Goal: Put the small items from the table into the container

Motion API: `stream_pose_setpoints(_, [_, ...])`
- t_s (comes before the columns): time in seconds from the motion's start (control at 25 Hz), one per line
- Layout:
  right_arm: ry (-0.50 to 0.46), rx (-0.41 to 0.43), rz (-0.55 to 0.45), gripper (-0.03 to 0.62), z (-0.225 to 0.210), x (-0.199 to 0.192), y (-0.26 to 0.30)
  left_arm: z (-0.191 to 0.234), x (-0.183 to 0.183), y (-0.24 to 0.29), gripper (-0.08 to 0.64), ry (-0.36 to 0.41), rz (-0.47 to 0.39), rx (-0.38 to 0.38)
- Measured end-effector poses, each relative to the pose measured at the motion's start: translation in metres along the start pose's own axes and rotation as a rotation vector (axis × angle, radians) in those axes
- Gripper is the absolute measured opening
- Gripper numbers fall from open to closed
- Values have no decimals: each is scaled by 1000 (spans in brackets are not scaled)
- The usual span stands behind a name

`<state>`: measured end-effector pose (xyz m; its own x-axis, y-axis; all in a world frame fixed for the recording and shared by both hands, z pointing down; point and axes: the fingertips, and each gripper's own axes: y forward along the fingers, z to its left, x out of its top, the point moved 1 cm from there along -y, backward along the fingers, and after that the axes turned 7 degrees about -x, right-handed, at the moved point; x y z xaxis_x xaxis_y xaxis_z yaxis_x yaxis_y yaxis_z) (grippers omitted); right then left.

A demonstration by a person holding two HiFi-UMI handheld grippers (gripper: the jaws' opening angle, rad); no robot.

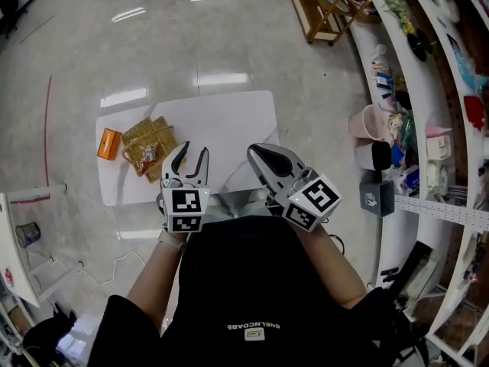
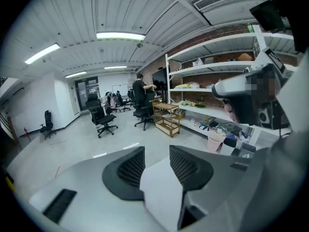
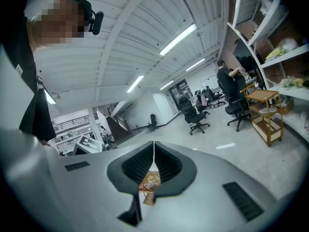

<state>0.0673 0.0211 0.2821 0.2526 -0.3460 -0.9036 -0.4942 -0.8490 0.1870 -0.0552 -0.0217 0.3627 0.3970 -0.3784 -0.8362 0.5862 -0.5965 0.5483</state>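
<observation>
Both grippers are raised close to the person's chest, at the near side of the white tabletop (image 1: 229, 121). The left gripper (image 1: 194, 153) points ahead over the tabletop. Its fingers (image 2: 128, 170) are released and stand apart with nothing between them. The right gripper (image 1: 254, 153) angles in toward the left one, its fingers (image 3: 166, 166) clenched on a small packet (image 3: 149, 181) with a gold and red print. The packet's lower part hangs out beneath the pads. In the head view the closed fingers hide the packet, and neither gripper view shows the tabletop at all.

The woven basket (image 1: 139, 132) sits on the left part of the tabletop, with an orange box (image 1: 109, 144) just beside it at the left edge. A few things lie in the basket, too small to name. The person's torso cuts off the tabletop's near edge and both hands below the marker cubes.

The right half of the tabletop is bare between the grippers and the basket. Open floor (image 1: 153, 44) lies on the left and far sides, while the crowded shelving (image 1: 397, 90) curves along the right, well apart from the tabletop.
</observation>
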Motion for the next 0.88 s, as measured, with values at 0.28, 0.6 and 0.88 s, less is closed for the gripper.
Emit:
stream_pose_setpoints(0.28, [9,-10,-34,12,-14,19,-27,-60,45,0,161,21,-69,-100])
stream_pose_setpoints(0.6, [31,-20,-49,12,-25,26,-46,-102,84,-3,161,-70,-205,-289])
stream_pose_setpoints(0.88, [34,-29,-84,12,-35,40,-57,-122,114,-9,47,-154,-330,-465])
